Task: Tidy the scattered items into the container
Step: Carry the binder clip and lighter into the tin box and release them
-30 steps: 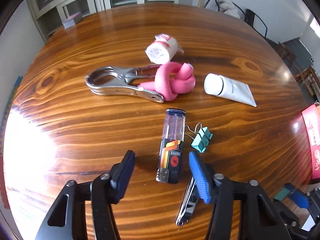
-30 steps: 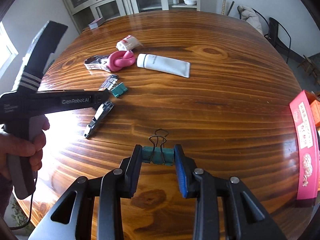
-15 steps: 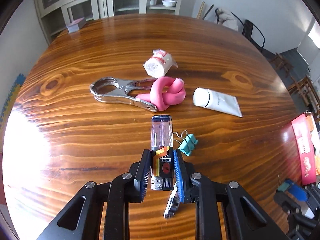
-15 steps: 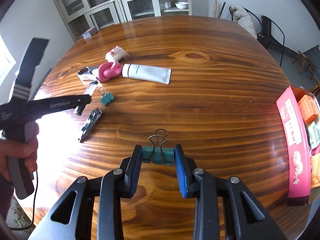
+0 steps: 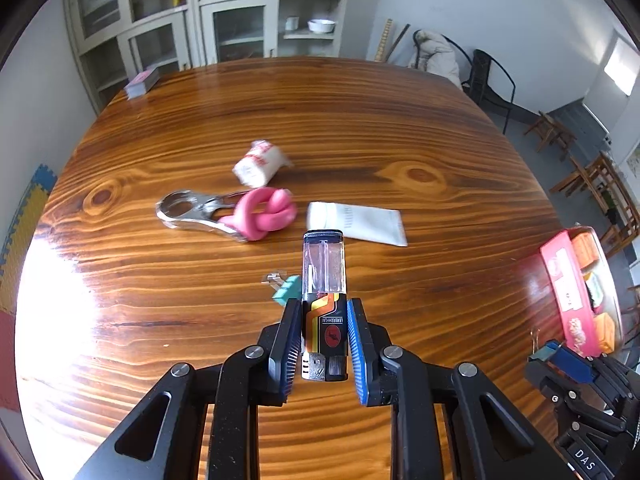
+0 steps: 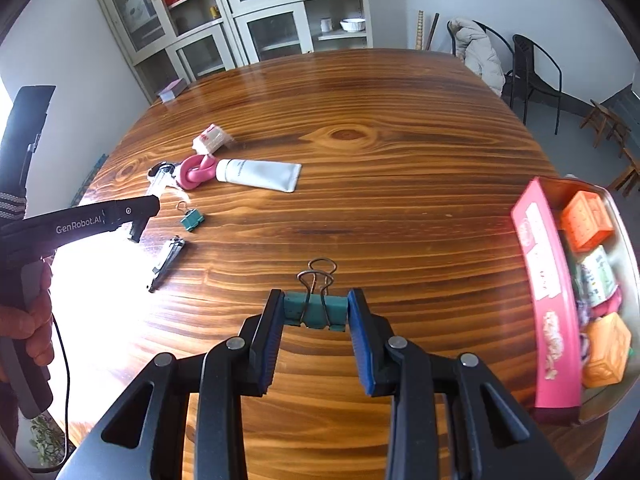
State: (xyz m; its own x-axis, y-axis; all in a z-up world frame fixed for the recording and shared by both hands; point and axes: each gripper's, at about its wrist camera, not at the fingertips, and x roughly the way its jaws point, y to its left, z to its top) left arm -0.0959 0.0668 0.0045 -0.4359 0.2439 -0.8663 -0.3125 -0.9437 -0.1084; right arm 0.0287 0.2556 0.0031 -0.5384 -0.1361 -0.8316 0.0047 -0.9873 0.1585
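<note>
Both grippers are loaded, so the step in hand is the carry toward the container. The left gripper [image 5: 323, 334] is clamped on the black, orange-striped lighter with a clear plastic top [image 5: 324, 292], gripping its lower body so the clear end juts forward above the glossy round wooden table [image 5: 320, 120]. The right gripper [image 6: 314, 316] is closed on the teal binder clip with wire handles [image 6: 315, 310], pads on either end of the clip body, handles pointing away from the camera.

The container, a metal tin with a pink printed side [image 6: 540, 272], sits at the table's right edge and already holds orange blocks and small packets (what lies deeper in it is hard to make out). The right gripper is the nearer of the 2, so its next move is probably a swing rightward over the rim, then a release; the left must cross more of the table.

Unpicked on the table: a second teal binder clip [image 6: 191, 219], a metal nail clipper [image 6: 166, 264], a white squeeze tube [image 6: 260, 174], a knotted pink foam piece [image 6: 198, 172], a large chrome clamp [image 5: 192, 214] and a white wrapped roll [image 6: 211, 138].
</note>
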